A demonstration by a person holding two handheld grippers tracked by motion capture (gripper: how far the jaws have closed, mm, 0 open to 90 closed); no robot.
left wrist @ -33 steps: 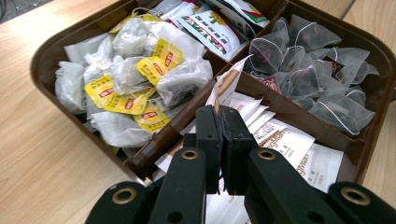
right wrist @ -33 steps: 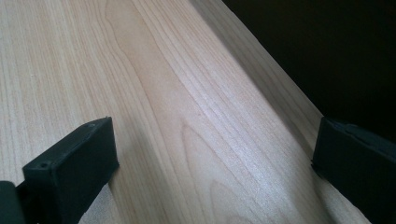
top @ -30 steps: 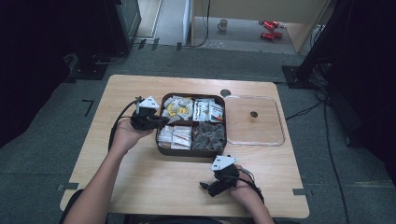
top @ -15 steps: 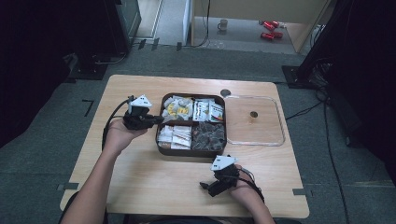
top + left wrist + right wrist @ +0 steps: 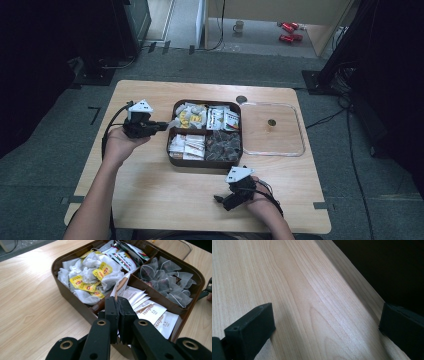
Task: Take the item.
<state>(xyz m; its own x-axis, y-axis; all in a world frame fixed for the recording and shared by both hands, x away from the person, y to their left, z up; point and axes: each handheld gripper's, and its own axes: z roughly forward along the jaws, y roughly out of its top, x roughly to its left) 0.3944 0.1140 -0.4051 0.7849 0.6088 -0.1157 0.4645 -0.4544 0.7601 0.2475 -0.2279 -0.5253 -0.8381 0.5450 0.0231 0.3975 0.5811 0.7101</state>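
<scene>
Clearly the left gripper (image 5: 117,300) is clamped on a sachet (image 5: 121,285) by its bottom corner, just above the box (image 5: 205,133) at the box's 9 o'clock rim. I judge the sachet light, thin and floppy: it may crease or slip, so grip flat across the sealed edge. The right gripper (image 5: 226,197) rests wide apart on the table (image 5: 150,190) at the box's 6 o'clock.

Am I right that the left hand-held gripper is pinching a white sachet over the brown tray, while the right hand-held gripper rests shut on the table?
Not quite: the right hand-held gripper rests open, as the right gripper view shows. The left hand-held gripper does pinch a white sachet over the brown tray.
</scene>
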